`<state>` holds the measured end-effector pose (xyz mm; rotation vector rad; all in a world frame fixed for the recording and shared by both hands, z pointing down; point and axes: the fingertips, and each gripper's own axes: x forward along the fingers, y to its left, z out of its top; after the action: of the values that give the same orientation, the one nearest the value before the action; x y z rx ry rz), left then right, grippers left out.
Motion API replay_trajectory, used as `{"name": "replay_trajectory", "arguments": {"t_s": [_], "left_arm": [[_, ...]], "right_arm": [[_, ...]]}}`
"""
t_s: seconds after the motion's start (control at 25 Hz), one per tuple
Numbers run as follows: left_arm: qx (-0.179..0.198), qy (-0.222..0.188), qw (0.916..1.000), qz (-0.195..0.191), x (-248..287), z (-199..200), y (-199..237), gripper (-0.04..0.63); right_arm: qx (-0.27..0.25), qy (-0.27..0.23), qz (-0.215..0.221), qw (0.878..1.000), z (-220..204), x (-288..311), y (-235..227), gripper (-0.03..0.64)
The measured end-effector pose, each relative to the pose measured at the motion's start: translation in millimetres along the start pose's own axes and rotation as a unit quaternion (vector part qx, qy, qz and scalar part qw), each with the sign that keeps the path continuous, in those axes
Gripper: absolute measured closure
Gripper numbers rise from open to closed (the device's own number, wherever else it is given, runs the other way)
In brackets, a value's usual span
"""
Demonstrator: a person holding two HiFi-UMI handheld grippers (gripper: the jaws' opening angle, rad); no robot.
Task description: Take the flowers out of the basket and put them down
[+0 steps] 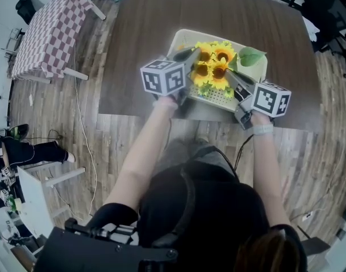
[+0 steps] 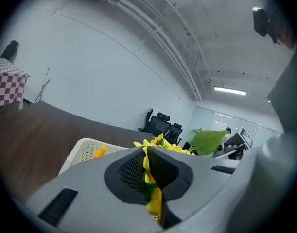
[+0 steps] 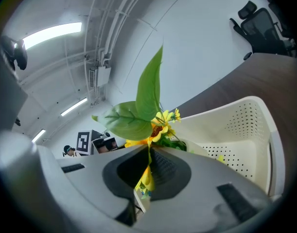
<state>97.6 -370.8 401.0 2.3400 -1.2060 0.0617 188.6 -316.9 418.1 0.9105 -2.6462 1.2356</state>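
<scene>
A bunch of yellow sunflowers (image 1: 213, 67) with a big green leaf (image 1: 251, 56) sits over a cream perforated basket (image 1: 218, 96) on the dark table. My left gripper (image 1: 191, 55) comes in from the left and is shut on the flowers (image 2: 149, 176), with petals pinched between its pads. From the right, my right gripper (image 1: 229, 75) is also shut on the flowers (image 3: 147, 176); leaves (image 3: 138, 113) and a bloom rise above its jaws. Both grippers tilt upward, the basket (image 3: 240, 130) just below them.
The dark table (image 1: 139, 38) extends far and left of the basket. A checkered-cloth table (image 1: 51, 30) stands at the far left on the wood floor. Office chairs (image 1: 325, 10) stand at the far right. A cable (image 1: 82, 123) runs along the floor on the left.
</scene>
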Motion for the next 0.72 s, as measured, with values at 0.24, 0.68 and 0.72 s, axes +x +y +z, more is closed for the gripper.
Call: {"name": "replay_trajectory", "arguments": {"t_s": [0.24,0.68,0.72], "left_arm": [[-0.006,-0.020,0.9998,0.006,-11.4,14.7,3.6,0.592],[-0.012,-0.050,0.9987,0.000,-39.0,38.3,12.0,0.592],[-0.012,-0.053,0.9985,-0.001,-41.7,40.5,12.3,0.592]], "right_arm": [[-0.012,0.001,0.023,1.000,9.6,8.0,17.6,0.612],[-0.029,-0.008,0.022,0.999,17.8,18.8,43.6,0.612],[-0.030,-0.009,0.023,0.999,18.3,19.5,46.2,0.612]]}}
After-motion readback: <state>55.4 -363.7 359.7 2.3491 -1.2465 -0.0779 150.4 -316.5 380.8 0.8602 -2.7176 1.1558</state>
